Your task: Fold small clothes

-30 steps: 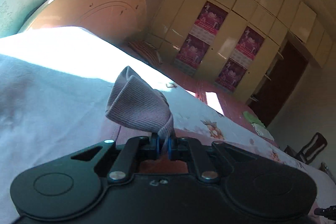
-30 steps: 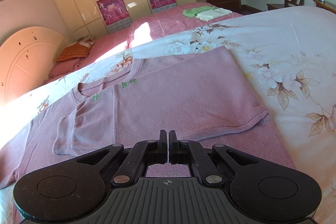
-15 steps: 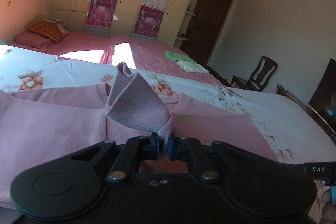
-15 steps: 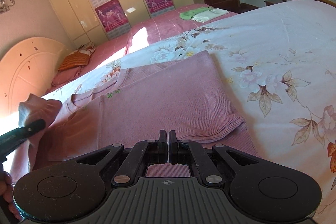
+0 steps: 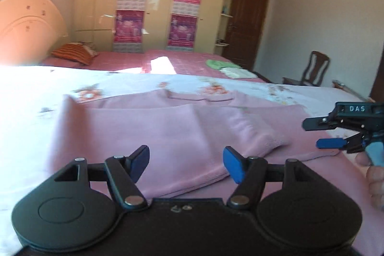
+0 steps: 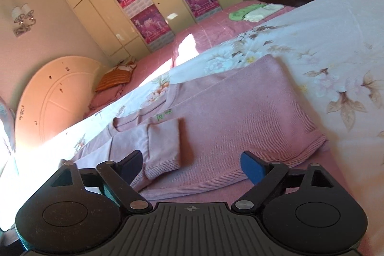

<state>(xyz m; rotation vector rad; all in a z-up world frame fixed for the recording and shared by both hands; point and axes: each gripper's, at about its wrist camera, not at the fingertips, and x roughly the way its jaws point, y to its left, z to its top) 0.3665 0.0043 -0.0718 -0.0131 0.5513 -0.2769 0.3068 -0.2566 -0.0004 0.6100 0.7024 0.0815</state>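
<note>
Left wrist view: both tongs, left (image 5: pixel 186 166) and right (image 5: pixel 322 133), opening empty over the pink sweater (image 5: pixel 168 136) on the bed (image 5: pixel 28 92); next grip should take its hem squarely.

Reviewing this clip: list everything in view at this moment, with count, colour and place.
sweater: 1, pink, flat on near bed, sleeves folded in
bedspread: 1, white floral, near bed
far bed: 1, pink cover
folded clothes: 2, green and white, on far bed
pillow: 1, orange striped, far bed
wardrobe: 1, cream, four magenta posters
chair: 1, dark wood, by wall
left gripper: jaws opening, empty
right gripper: jaws opening, empty
</note>
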